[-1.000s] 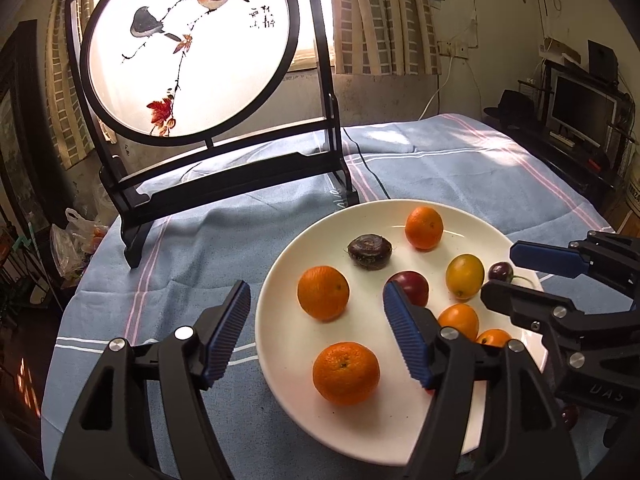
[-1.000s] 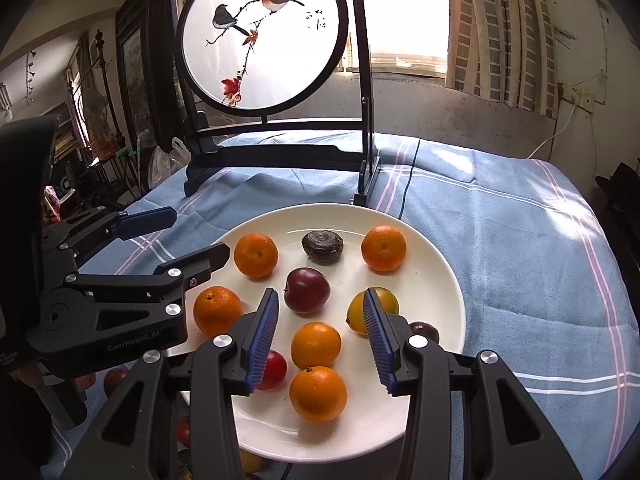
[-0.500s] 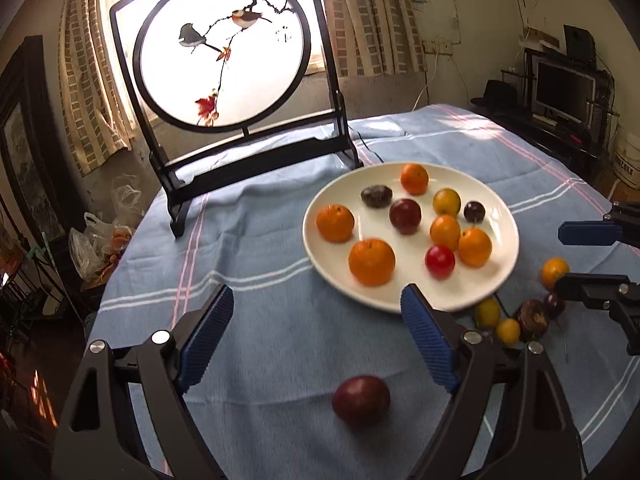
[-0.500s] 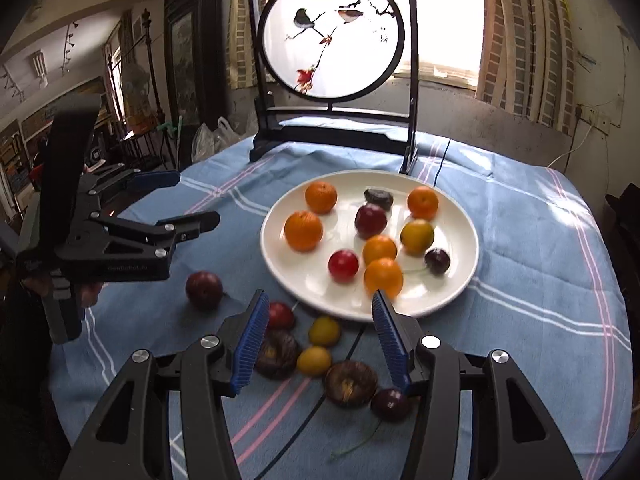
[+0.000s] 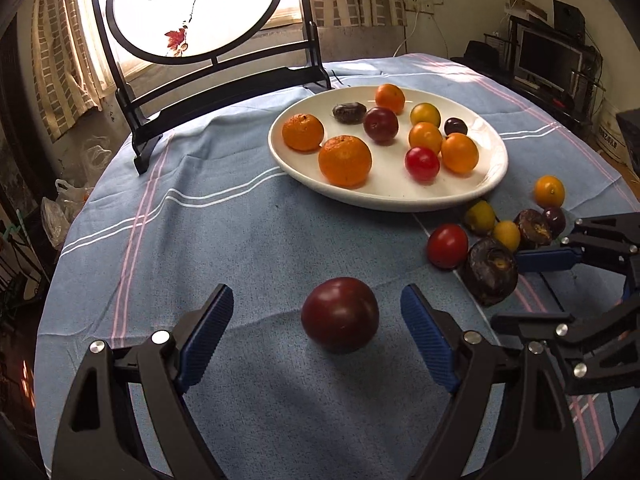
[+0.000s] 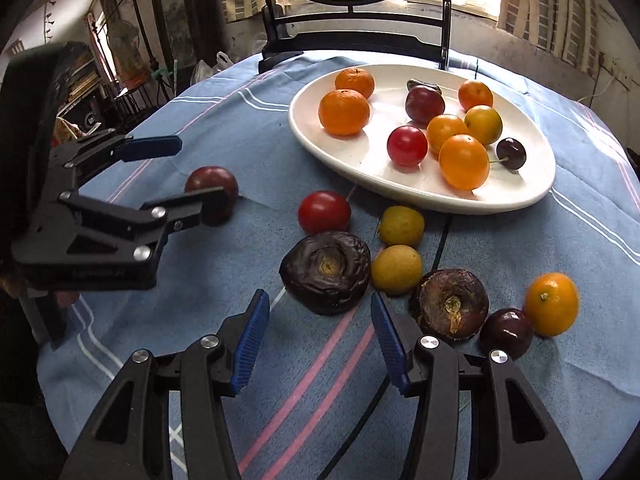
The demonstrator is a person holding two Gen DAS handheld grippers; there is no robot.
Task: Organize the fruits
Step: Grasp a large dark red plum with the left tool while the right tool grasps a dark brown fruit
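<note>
**Both tongs low over loose fruit on the blue cloth**

Left gripper (image 5: 316,332): jaws spread wide, released, holding nothing. A dark red plum (image 5: 340,314) lies on the cloth between the blue pads, clear of both. Round fruit, no long axis to call.

Right gripper (image 6: 316,330): jaws part-open, gripping nothing. Just ahead of the pads at 12 o'clock sits a shrivelled dark fruit (image 6: 325,271), its pale stem scar facing up and toward the camera. It is squat, wider than tall, lying flat on the cloth.

Writing: embossed lettering on the left gripper's body in the right wrist view, too dark to read. A few dark characters on the round bird screen (image 5: 196,4), too small to read.

Outward from the right gripper, right wrist view:
- second shrivelled fruit (image 6: 454,304) at 2 o'clock, scar also up
- dark cherry (image 6: 506,333) and small orange (image 6: 552,305) beside it, touching or nearly so
- two yellow fruits (image 6: 400,246) at 1 o'clock, just beside the first shrivelled fruit
- red tomato (image 6: 324,212) at 12 o'clock

White plate (image 6: 520,196) farther off at 1 o'clock, carrying tangerines, small oranges, a red tomato, a plum, a stemmed cherry and a dark shrivelled fruit. Blue striped tablecloth (image 5: 224,240) covers the round table.
</note>
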